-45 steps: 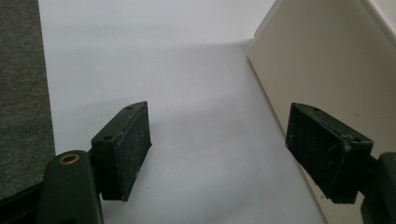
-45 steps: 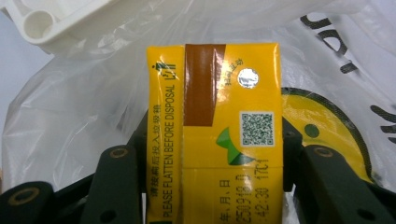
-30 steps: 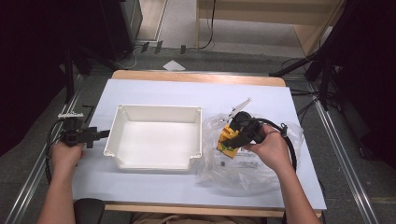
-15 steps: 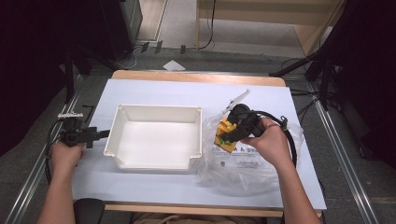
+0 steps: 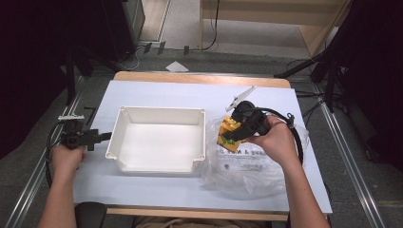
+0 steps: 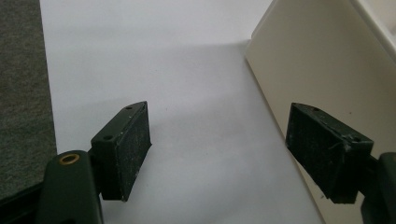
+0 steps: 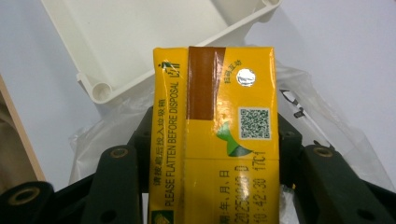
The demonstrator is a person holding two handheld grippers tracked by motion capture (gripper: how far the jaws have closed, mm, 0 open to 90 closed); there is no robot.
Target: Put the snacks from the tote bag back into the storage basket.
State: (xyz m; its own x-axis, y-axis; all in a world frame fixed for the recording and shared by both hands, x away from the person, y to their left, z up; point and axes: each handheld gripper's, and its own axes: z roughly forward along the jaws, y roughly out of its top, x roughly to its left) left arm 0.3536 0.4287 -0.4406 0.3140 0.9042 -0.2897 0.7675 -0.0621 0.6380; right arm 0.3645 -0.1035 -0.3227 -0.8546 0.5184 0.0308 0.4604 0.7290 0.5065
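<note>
A yellow drink carton (image 5: 229, 132) (image 7: 215, 126) is clamped between the jaws of my right gripper (image 5: 234, 133), held above a crumpled clear plastic bag (image 5: 247, 164) at the table's right. An empty white tray (image 5: 157, 161) stands in the middle, its corner (image 7: 100, 88) just beyond the carton. My left gripper (image 5: 102, 137) (image 6: 219, 149) rests open on the white table beside the tray's left wall (image 6: 308, 60), nothing between its pads.
The white table top (image 5: 171, 92) has bare room behind the tray and along the left edge. Black cable (image 5: 297, 137) loops around the right hand. A scrap of paper (image 5: 177, 66) lies on the floor beyond the table.
My right gripper has lifted the carton slightly up and away from the bag. The left gripper has stayed put.
</note>
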